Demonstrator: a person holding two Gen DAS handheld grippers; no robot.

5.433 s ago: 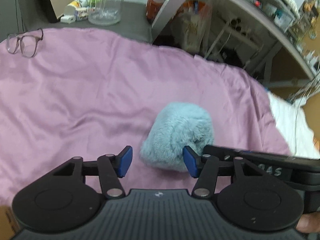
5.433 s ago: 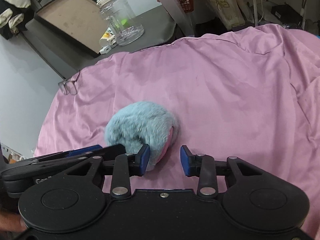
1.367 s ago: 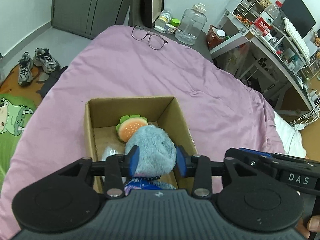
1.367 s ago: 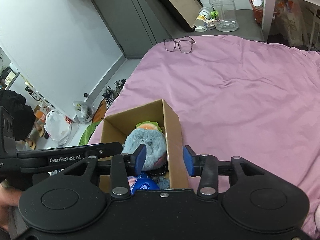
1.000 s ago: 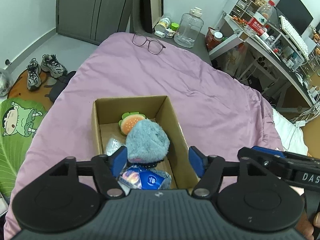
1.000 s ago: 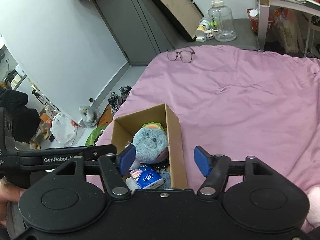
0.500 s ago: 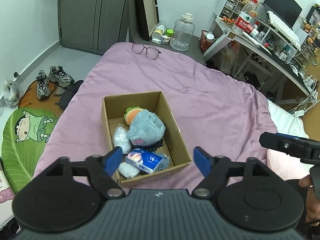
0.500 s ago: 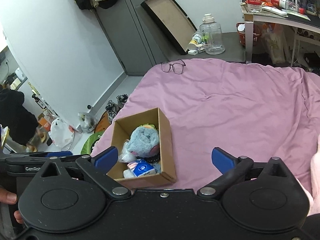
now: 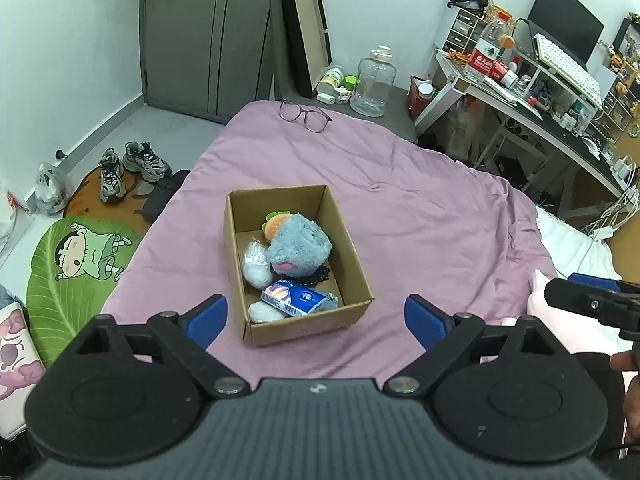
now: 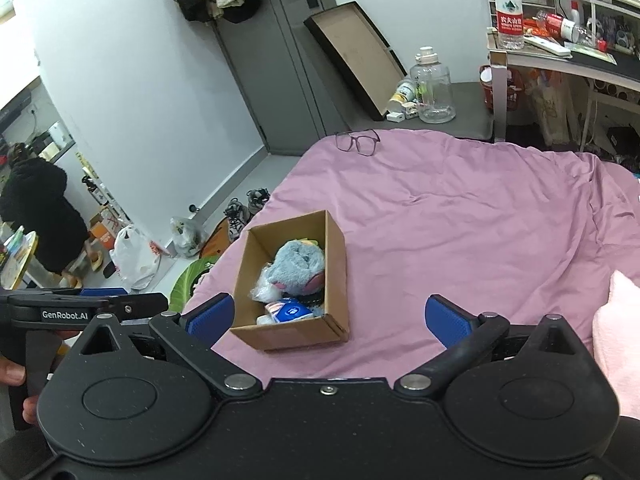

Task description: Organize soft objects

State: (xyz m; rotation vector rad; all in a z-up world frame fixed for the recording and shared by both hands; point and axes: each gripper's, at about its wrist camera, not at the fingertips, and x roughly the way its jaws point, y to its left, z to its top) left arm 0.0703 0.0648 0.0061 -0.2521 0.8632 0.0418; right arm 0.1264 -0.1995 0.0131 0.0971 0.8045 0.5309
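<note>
An open cardboard box sits on the pink bedspread. A grey-blue plush lies inside it on a burger toy, a white wrapped bundle and a blue tissue pack. My left gripper hovers above and short of the box. Its jaws are opening, with nothing between them. My right gripper also hangs back from the box, open wide and empty. A pale pink soft thing lies at the right edge.
Glasses lie at the bed's far end, with a clear jug on a grey stand behind them. A cluttered desk stands to the right. Shoes and a green mat are on the floor to the left.
Both grippers have drawn back and upward from the box and their jaws have spread wide. The plush, earlier between the jaws, now lies loose in the box.
</note>
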